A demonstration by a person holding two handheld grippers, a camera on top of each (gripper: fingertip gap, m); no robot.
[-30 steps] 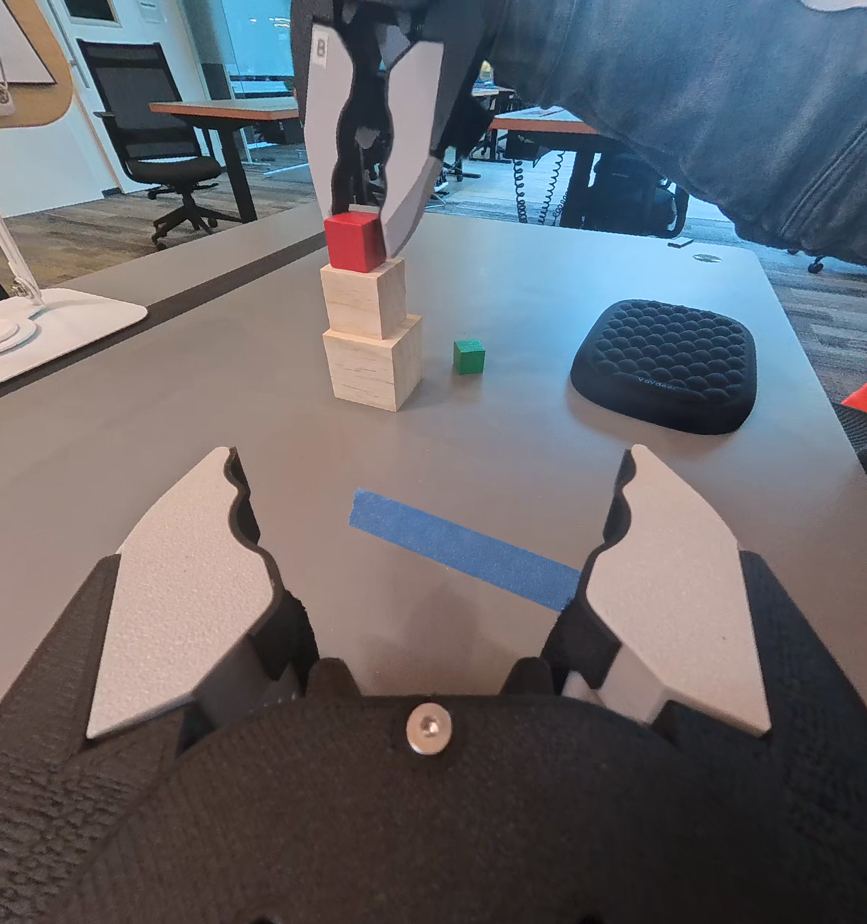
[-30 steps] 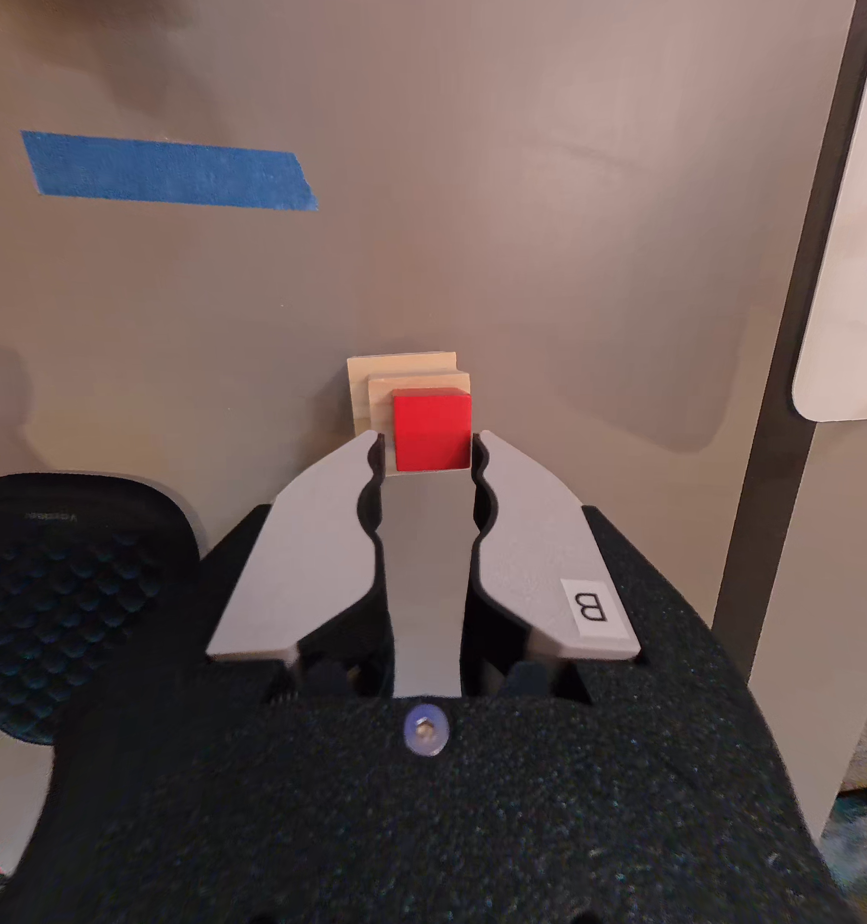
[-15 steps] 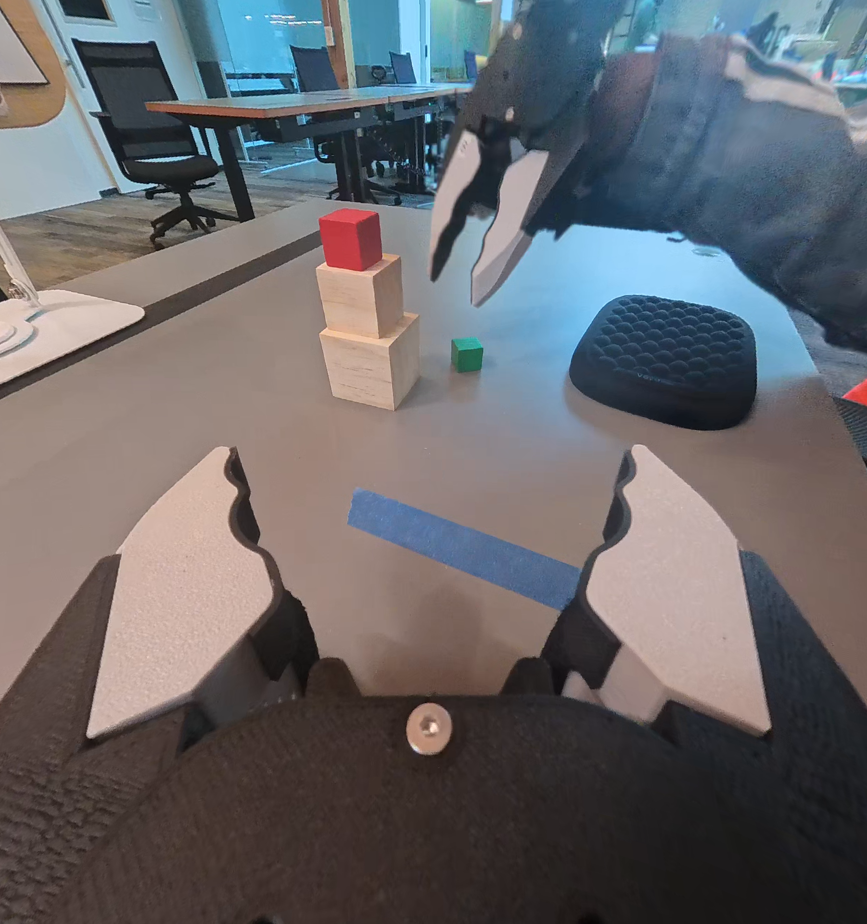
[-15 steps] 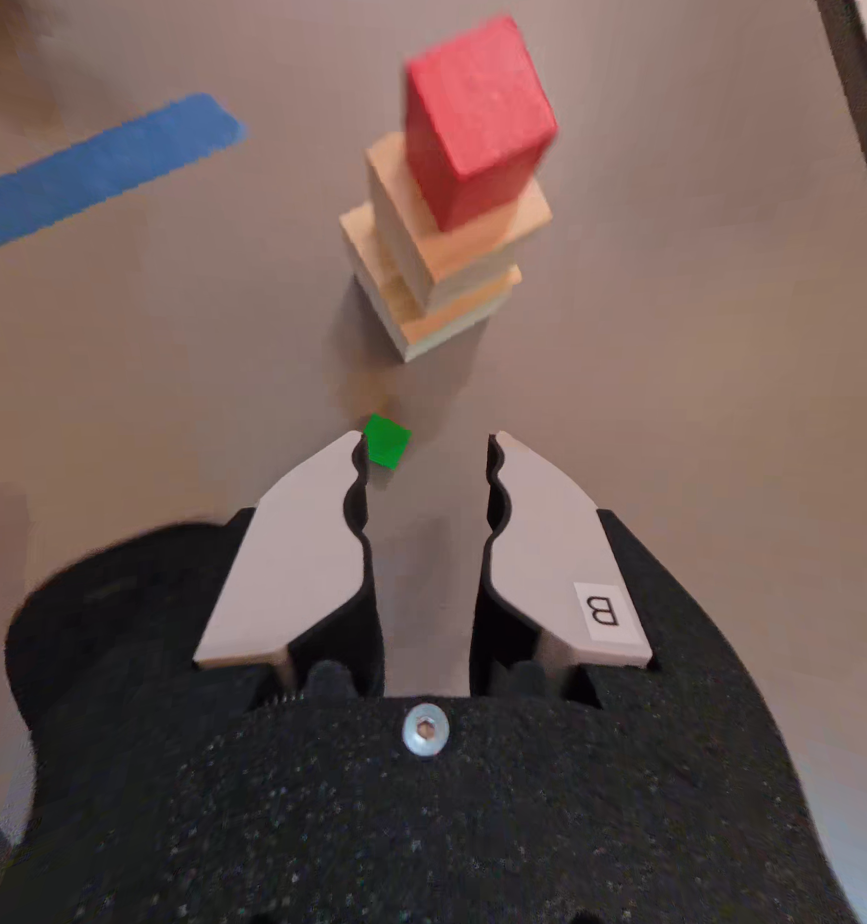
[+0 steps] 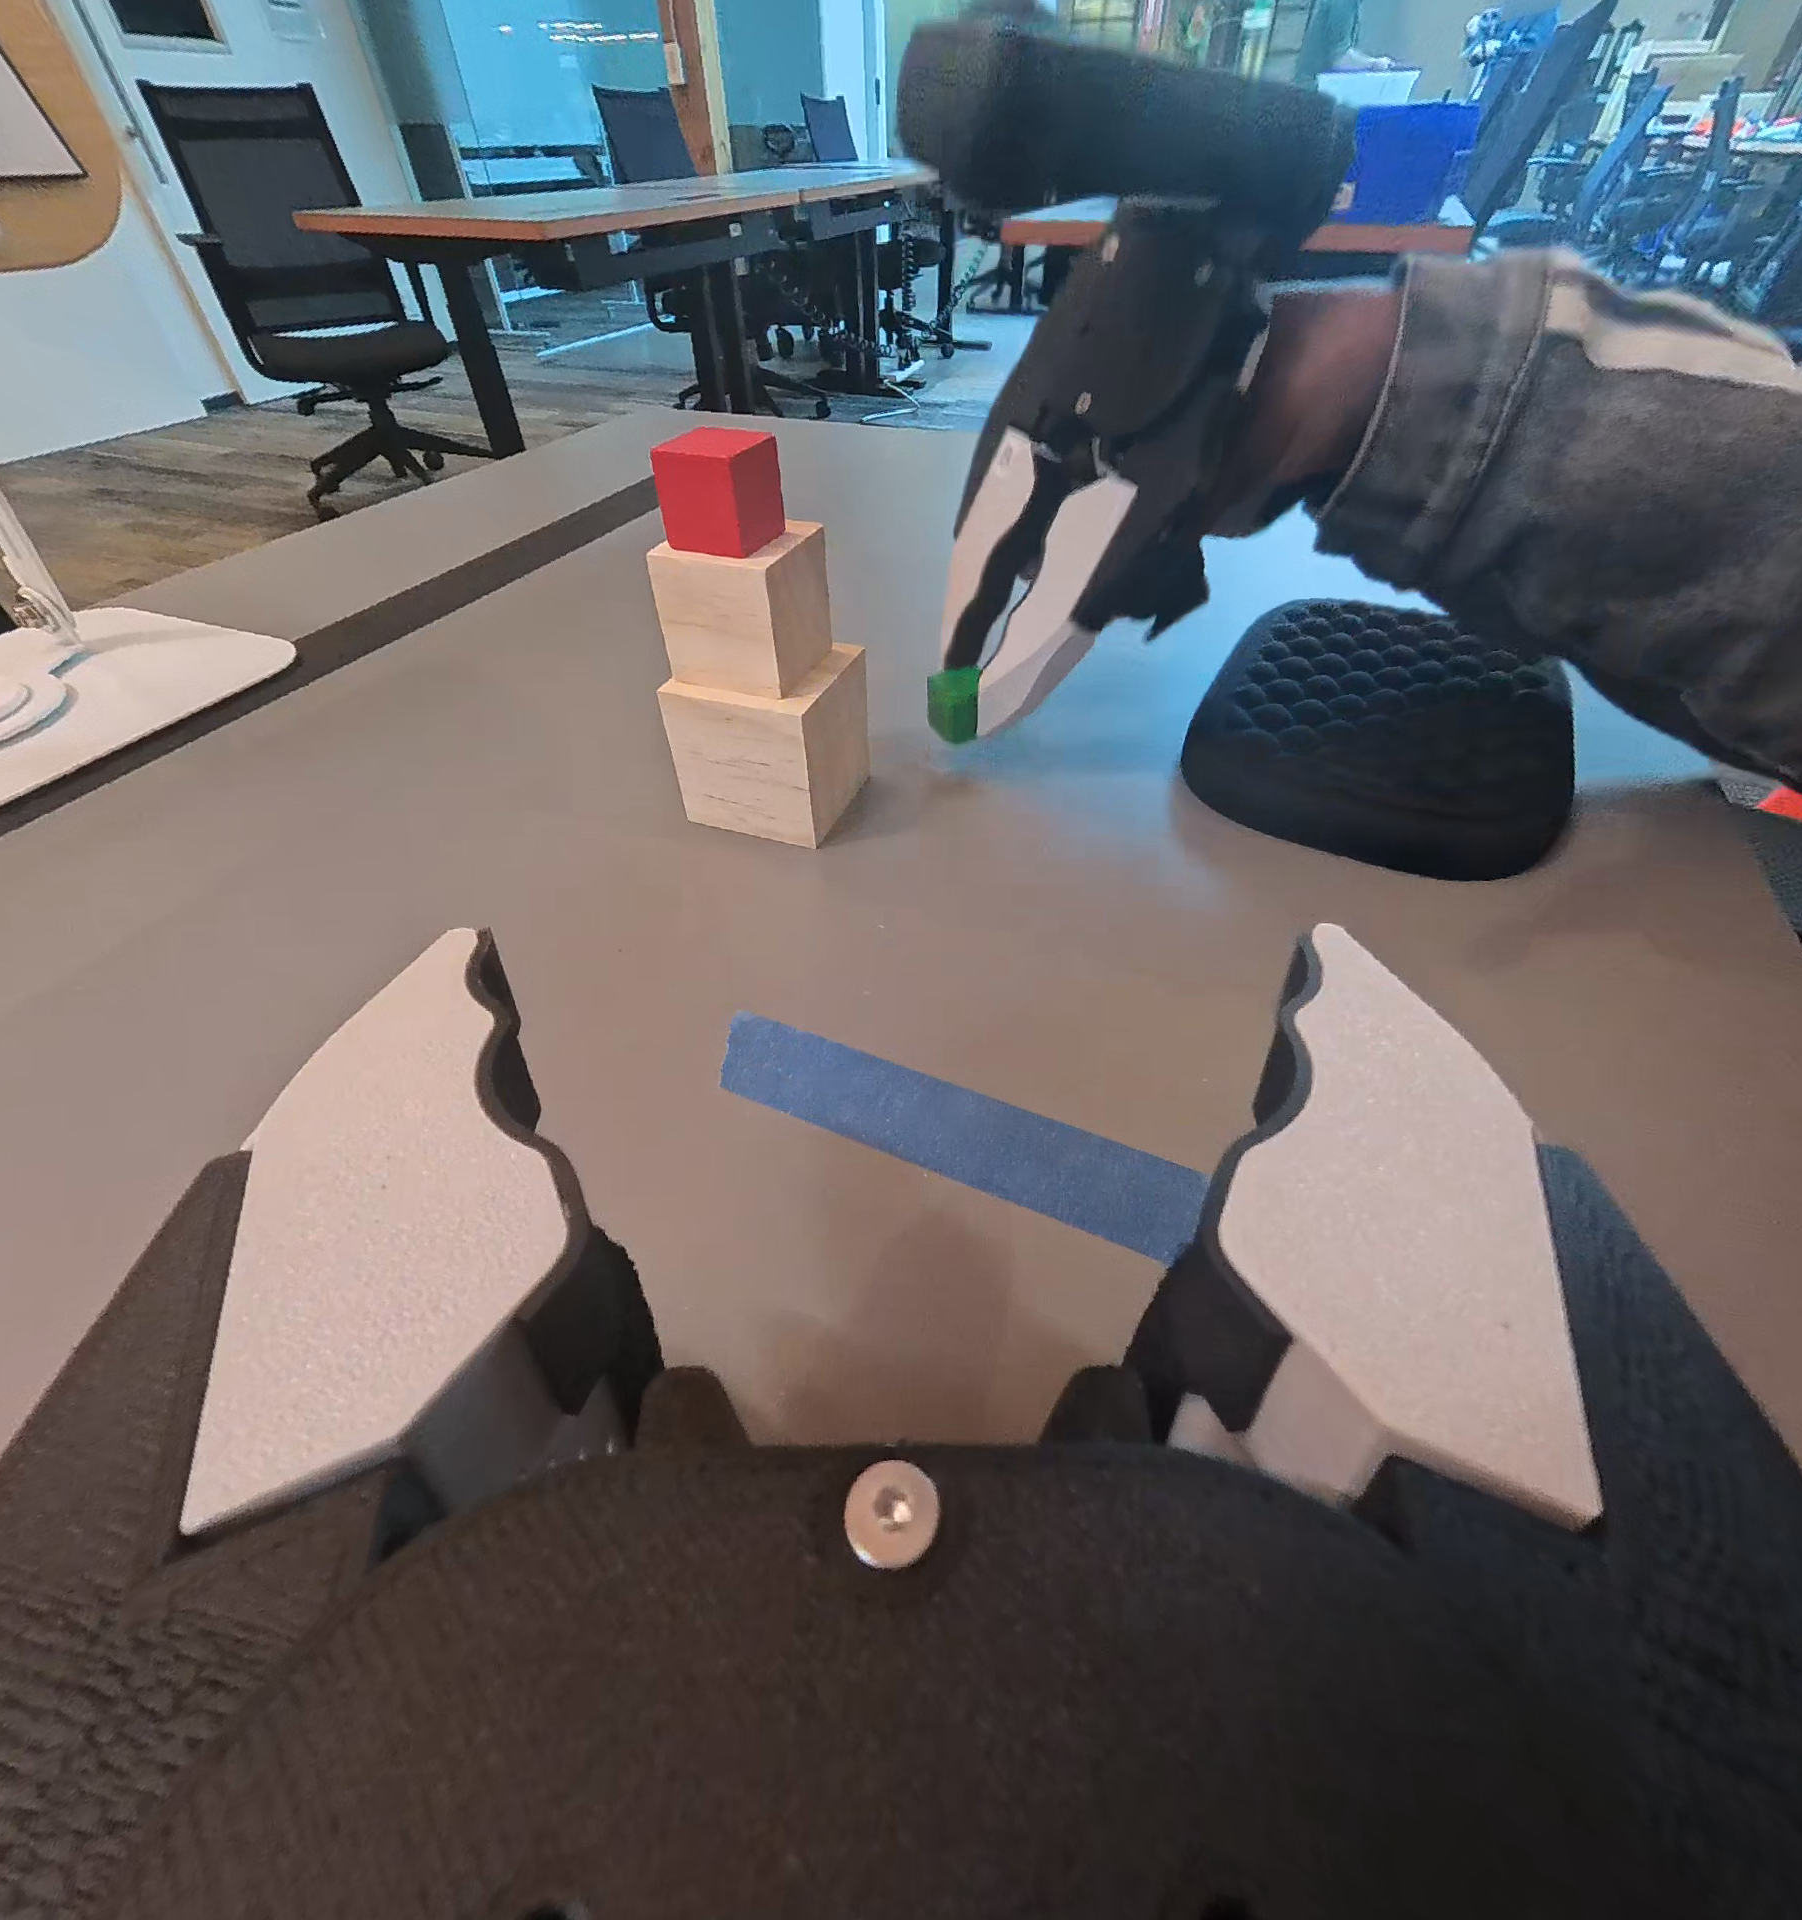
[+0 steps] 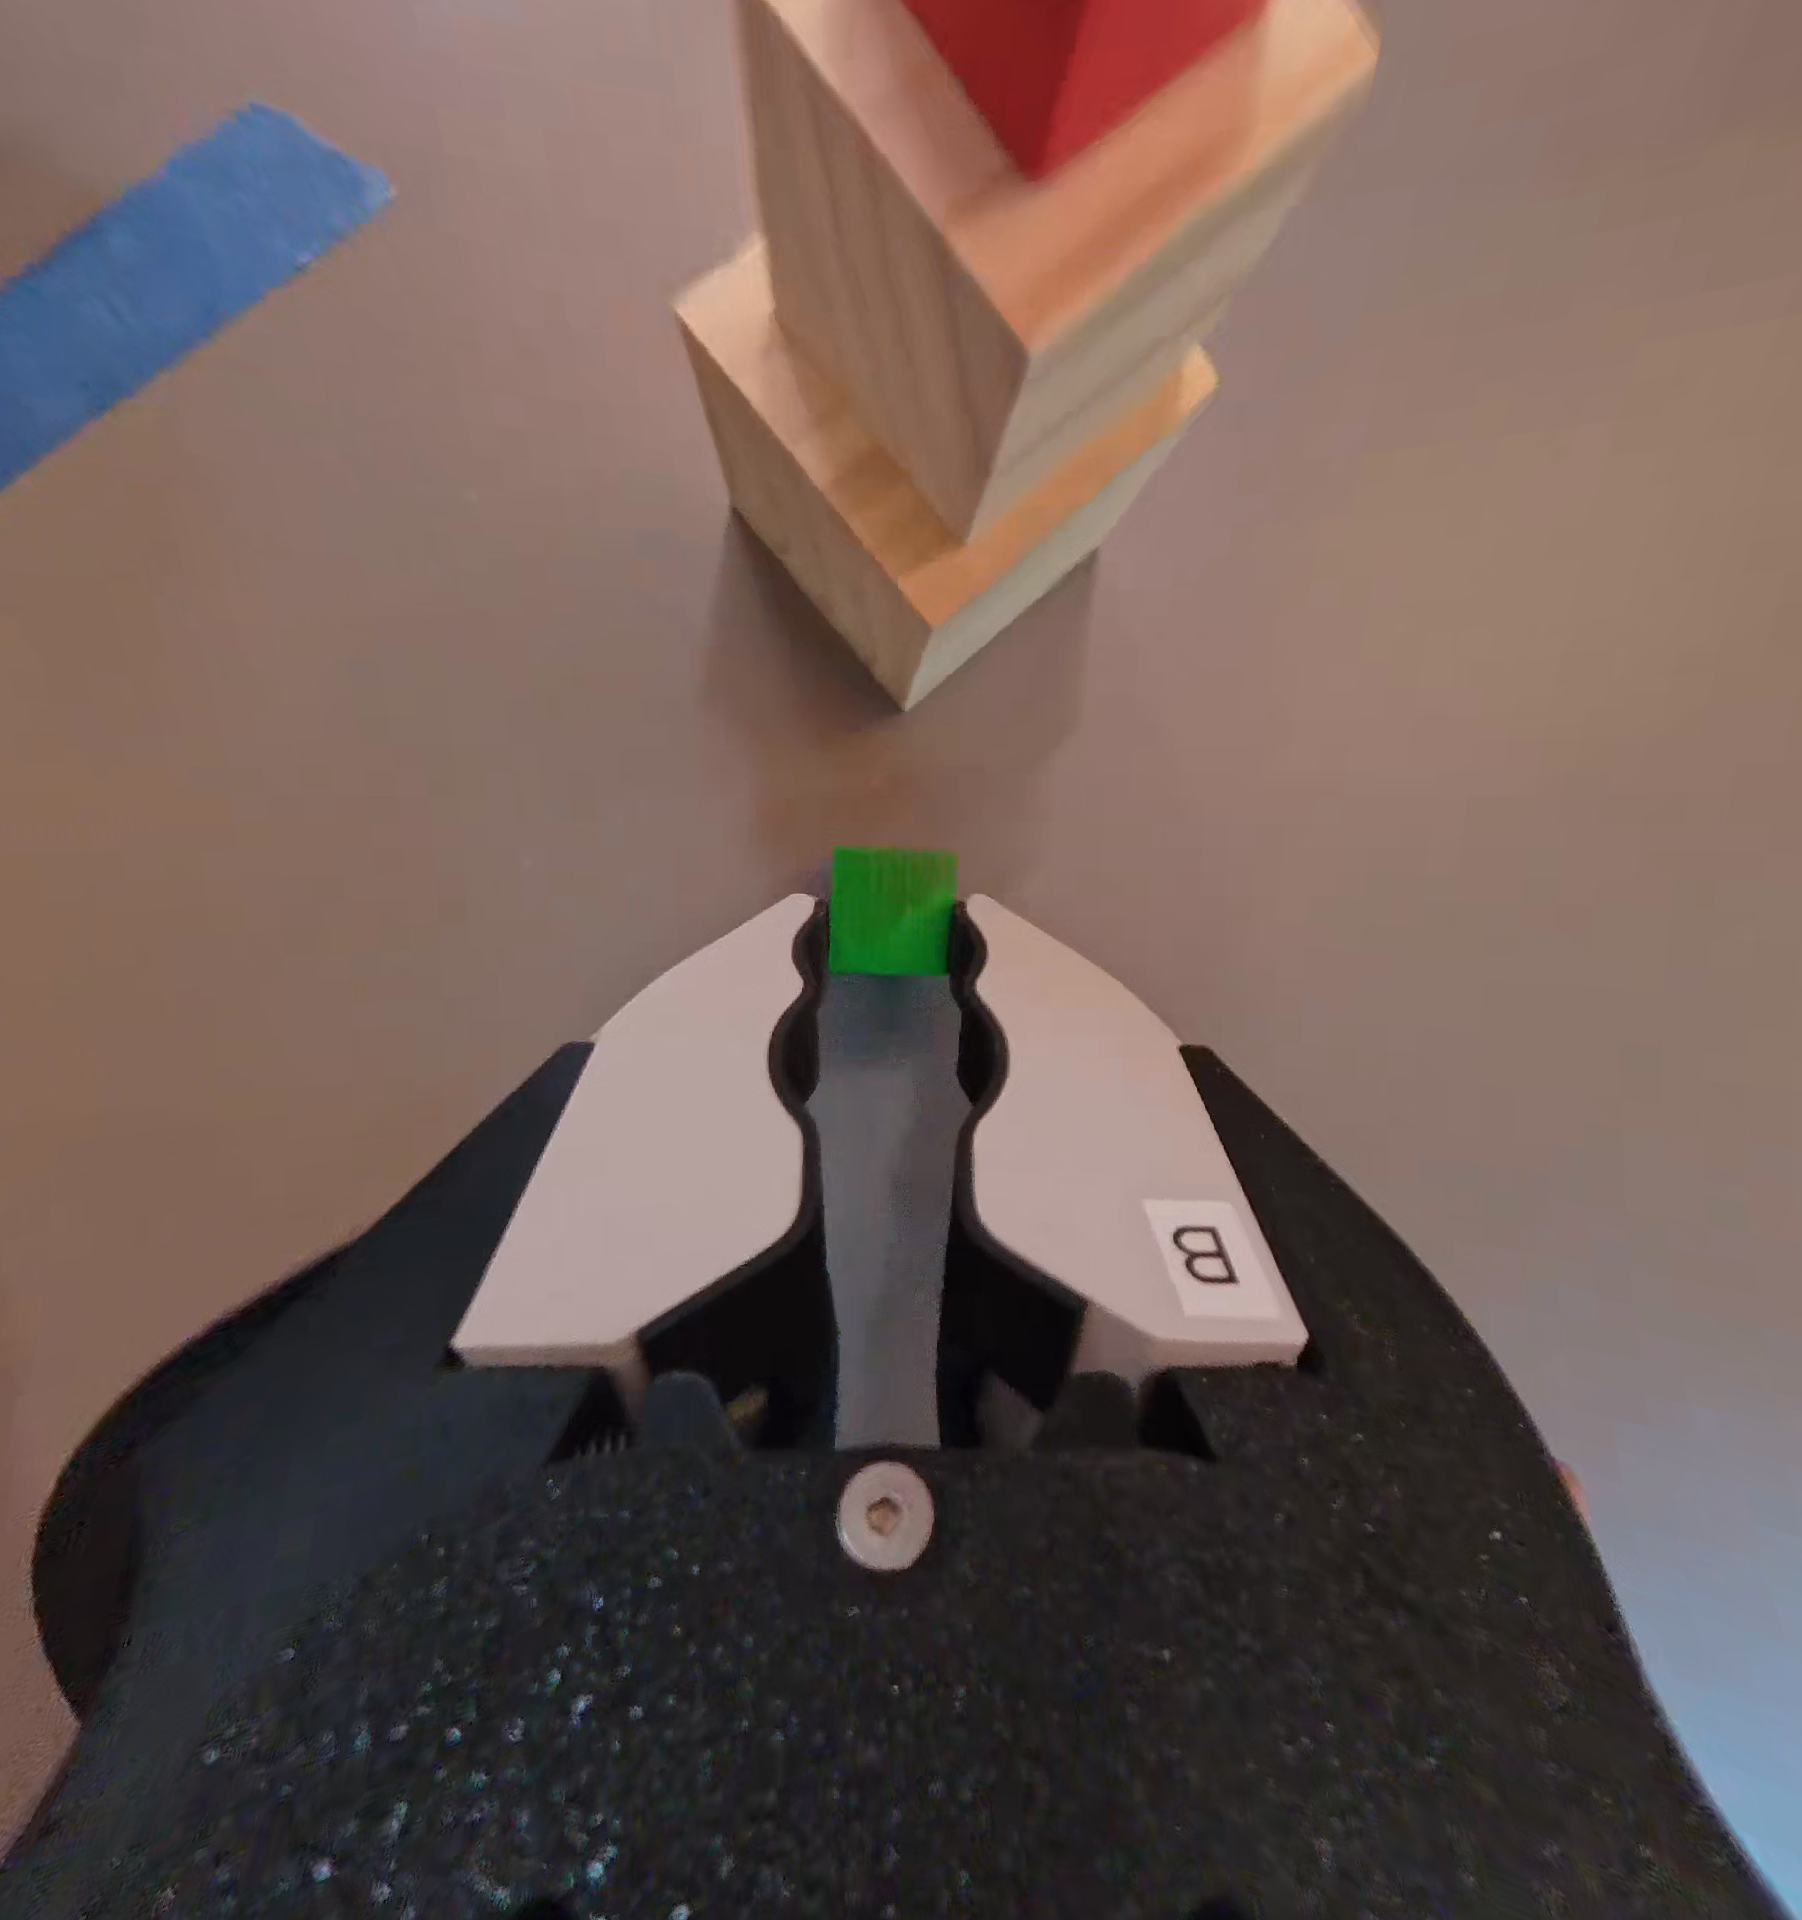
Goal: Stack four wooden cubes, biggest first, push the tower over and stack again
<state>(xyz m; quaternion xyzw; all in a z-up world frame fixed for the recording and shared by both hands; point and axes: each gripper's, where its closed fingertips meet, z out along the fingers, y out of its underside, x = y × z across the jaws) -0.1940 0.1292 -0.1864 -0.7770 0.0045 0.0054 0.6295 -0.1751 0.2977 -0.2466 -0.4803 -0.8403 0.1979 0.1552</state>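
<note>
The right gripper [image 6: 892, 925] is clamped on the small green cube [image 6: 893, 912], both pads pressed to its sides, low over the grey surface [image 6: 357, 727] and just beside the three-cube tower. The left gripper [image 5: 897, 1039] hangs back with its jaws spread wide and nothing between them, bare surface ahead of it crossed by a strip of blue tape [image 5: 959, 1132]. The tower stands with the large wooden cube [image 5: 767, 743] at the bottom, a smaller wooden cube [image 5: 736, 608] on it and the red cube [image 5: 720, 504] on top; in the right wrist view its top is cut off by the frame. A black textured pad [image 5: 1385, 727] lies well to the right, a white base [image 5: 97, 686] at the left edge. Office tables and chairs [image 5: 325, 312] fill the room beyond.
</note>
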